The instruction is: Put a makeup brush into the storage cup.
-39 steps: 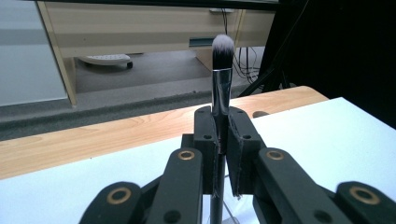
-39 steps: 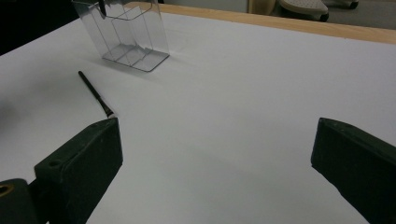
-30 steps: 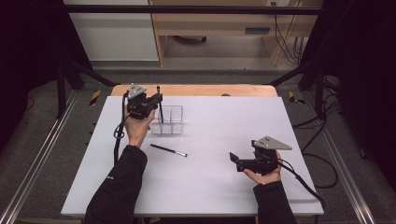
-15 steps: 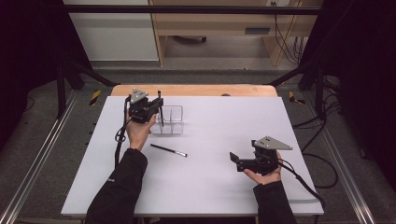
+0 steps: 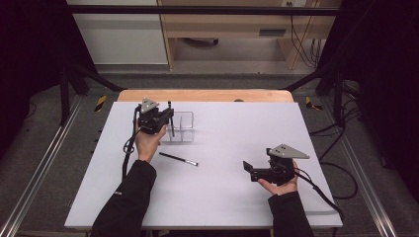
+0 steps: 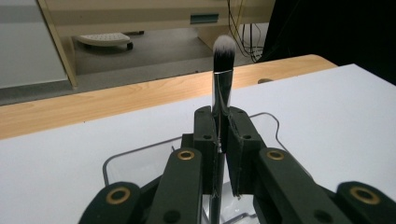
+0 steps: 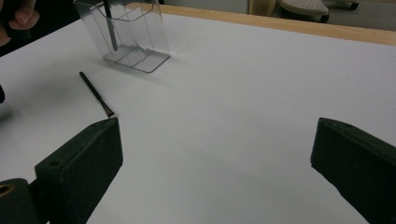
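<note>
Landmark: clear organizer (image 5: 182, 127), standing on the white tabletop (image 5: 237, 197) near its far edge.

Left gripper (image 5: 167, 114): poised directly above the organizer's left compartment, jaws clamped tight on the handle of a makeup brush (image 6: 222, 88). Brush held upright, white-tipped bristles up; the handle's lower end already reaches down inside the compartment. Whether it touches the organizer's floor is hard to tell through the clear plastic.

Right gripper (image 5: 249, 169): hovers low over the tabletop, well to the right of the organizer and nearer the person, jaws spread wide, nothing between them.

Second thin brush (image 5: 178, 159): lies flat just in front of the organizer, untouched.

Step in hand, as I read it: placing the first brush. Next move calls for lowering until the handle bottoms out, then opening the jaws; the flat brush would follow.
</note>
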Action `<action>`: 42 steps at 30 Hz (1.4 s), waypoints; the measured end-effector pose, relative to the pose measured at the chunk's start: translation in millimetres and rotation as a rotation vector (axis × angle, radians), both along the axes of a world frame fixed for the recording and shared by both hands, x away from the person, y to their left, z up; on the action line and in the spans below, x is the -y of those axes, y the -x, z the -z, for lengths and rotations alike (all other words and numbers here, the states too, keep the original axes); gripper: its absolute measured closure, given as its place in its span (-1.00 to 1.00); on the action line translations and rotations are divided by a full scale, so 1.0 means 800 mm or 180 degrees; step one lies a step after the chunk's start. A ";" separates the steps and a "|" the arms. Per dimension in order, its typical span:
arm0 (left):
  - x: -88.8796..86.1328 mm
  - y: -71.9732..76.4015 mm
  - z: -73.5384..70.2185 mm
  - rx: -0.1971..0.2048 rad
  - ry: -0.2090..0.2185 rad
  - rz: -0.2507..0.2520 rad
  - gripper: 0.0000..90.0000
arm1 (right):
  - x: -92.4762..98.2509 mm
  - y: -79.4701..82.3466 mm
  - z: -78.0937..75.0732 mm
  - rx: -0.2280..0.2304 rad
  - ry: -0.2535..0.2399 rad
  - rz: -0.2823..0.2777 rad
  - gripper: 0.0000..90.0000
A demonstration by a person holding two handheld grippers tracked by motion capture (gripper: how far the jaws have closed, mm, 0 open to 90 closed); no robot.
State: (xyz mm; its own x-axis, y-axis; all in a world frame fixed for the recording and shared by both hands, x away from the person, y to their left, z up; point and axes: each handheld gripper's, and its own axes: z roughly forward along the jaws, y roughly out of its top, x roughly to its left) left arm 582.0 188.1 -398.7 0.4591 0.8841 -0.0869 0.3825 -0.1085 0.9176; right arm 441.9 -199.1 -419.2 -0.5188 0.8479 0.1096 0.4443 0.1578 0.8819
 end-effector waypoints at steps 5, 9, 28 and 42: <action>0.001 0.001 0.003 -0.0030 -0.0065 0.0013 0.83 | 0.000 0.000 0.000 -0.0003 0.0001 -0.0004 -0.94; 0.000 0.002 0.002 -0.0037 -0.0052 0.0029 0.73 | 0.000 0.000 0.000 -0.0004 0.0004 -0.0004 -0.94; -0.032 0.051 -0.022 0.0157 -0.0021 0.0156 -0.13 | 0.004 0.003 -0.005 0.0051 -0.0022 0.0005 -0.94; -0.045 0.104 -0.019 0.0174 -0.0039 0.0312 -0.58 | 0.007 0.005 -0.008 0.0092 -0.0041 0.0019 -0.94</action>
State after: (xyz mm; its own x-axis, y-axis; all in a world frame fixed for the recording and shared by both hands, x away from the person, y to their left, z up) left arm 499.1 223.8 -383.1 0.5472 0.8355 -0.0488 0.3189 -0.1542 0.9352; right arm 438.3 -204.8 -412.5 -0.5167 0.8496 0.1056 0.4195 0.1437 0.8963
